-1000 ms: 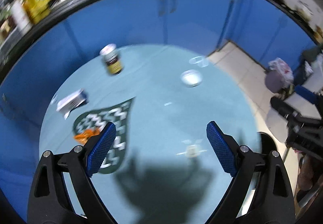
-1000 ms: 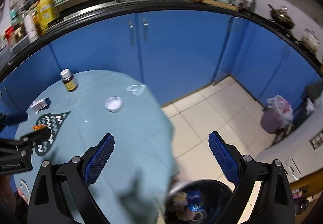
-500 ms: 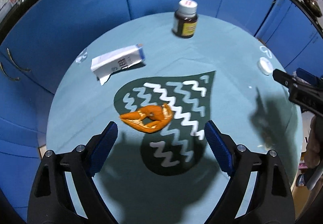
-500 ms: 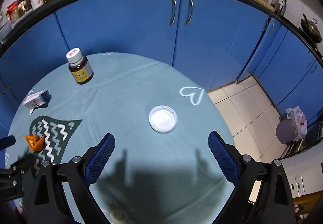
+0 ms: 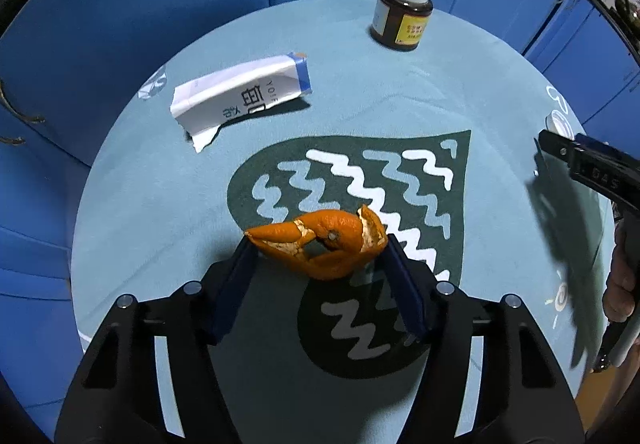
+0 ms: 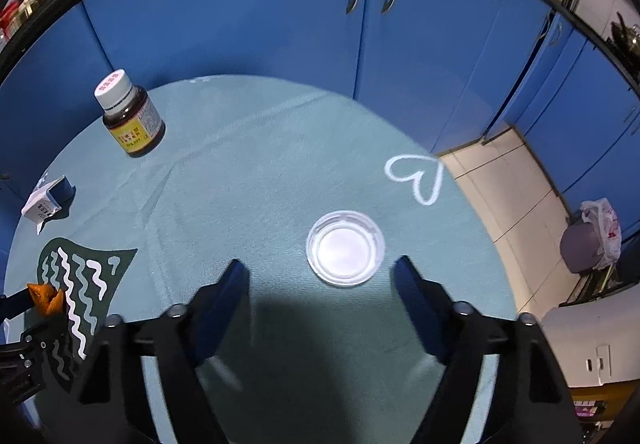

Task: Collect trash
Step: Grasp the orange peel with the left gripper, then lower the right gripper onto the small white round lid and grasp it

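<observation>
The left tool [image 5: 318, 242] has just been closing, its jaws pressing both ends of the orange peel [image 5: 320, 244], whose long axis runs jaw to jaw. The right tool [image 6: 322, 270], narrowing too, grips nothing; the clear plastic lid [image 6: 345, 248] lies just ahead, right of centre. Beyond the left tool lie a crumpled carton [image 5: 240, 94] and brown bottle [image 5: 402, 14] on the surface [image 5: 500, 84].

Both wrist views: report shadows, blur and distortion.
Left wrist view: strong fisheye bend, sharp; the peel sits between the left tool's pads and the box casts a hard shadow. Right wrist view: same bend, a broad dark shadow on the cloth below the lid; the right tool's fingertips look motion-smeared.
</observation>
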{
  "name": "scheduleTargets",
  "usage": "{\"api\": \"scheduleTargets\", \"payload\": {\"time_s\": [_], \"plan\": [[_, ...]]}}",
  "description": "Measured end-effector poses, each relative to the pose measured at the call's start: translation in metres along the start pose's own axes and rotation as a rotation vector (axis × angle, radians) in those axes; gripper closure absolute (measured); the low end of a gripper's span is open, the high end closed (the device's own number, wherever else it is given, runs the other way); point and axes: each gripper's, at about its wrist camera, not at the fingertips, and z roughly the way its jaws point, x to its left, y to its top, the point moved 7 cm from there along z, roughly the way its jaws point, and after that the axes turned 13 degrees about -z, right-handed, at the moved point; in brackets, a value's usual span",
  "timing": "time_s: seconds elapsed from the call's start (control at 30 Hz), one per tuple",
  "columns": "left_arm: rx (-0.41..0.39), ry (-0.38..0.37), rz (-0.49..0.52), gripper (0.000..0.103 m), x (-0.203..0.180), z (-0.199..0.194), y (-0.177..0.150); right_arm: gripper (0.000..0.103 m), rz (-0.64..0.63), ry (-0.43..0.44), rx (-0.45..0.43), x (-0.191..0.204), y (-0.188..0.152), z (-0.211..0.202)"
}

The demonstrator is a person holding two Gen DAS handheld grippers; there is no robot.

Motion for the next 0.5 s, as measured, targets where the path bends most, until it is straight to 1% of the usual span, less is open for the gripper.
{"api": "scheduleTargets", "payload": {"time_s": [0.07,0.1,0.13,0.17,0.2,0.23,0.27,0.3,0.37,0.43,0.5], "plan": [[-0.004,0.005,0.003,0.042,0.000,0.003,-0.002,0.044,-0.003,0.009,-0.010,0.001,0.002,-0.001],[-0.006,0.008,0.004,0.044,0.000,0.003,-0.002,0.046,-0.006,0.013,-0.013,0.001,0.002,-0.002],[-0.008,0.011,0.004,0.046,0.000,0.003,-0.002,0.052,-0.009,0.022,-0.013,0.002,0.002,-0.003],[-0.009,0.012,0.003,0.048,0.001,0.003,-0.003,0.056,-0.009,0.029,-0.013,0.003,0.002,-0.004],[-0.009,0.011,0.001,0.052,-0.003,0.003,0.002,0.059,-0.012,0.021,-0.011,0.003,0.001,-0.006],[-0.008,0.010,-0.001,0.055,-0.003,0.002,0.003,0.064,-0.020,0.015,-0.012,0.004,0.001,-0.007],[-0.003,0.005,-0.001,0.060,-0.004,0.002,0.003,0.072,-0.024,0.015,-0.011,0.006,0.000,-0.007],[0.000,0.003,0.000,0.064,-0.004,0.000,0.003,0.075,-0.029,0.015,-0.011,0.007,-0.001,-0.008],[-0.003,0.002,0.002,0.067,-0.006,-0.002,0.004,0.087,-0.028,0.031,-0.009,0.009,-0.003,-0.010],[-0.005,0.000,0.001,0.070,-0.007,-0.003,0.004,0.090,-0.031,0.032,-0.009,0.009,-0.006,-0.013],[-0.004,-0.002,-0.004,0.073,-0.007,-0.004,0.005,0.090,-0.031,0.035,-0.012,0.009,-0.008,-0.016]]}}
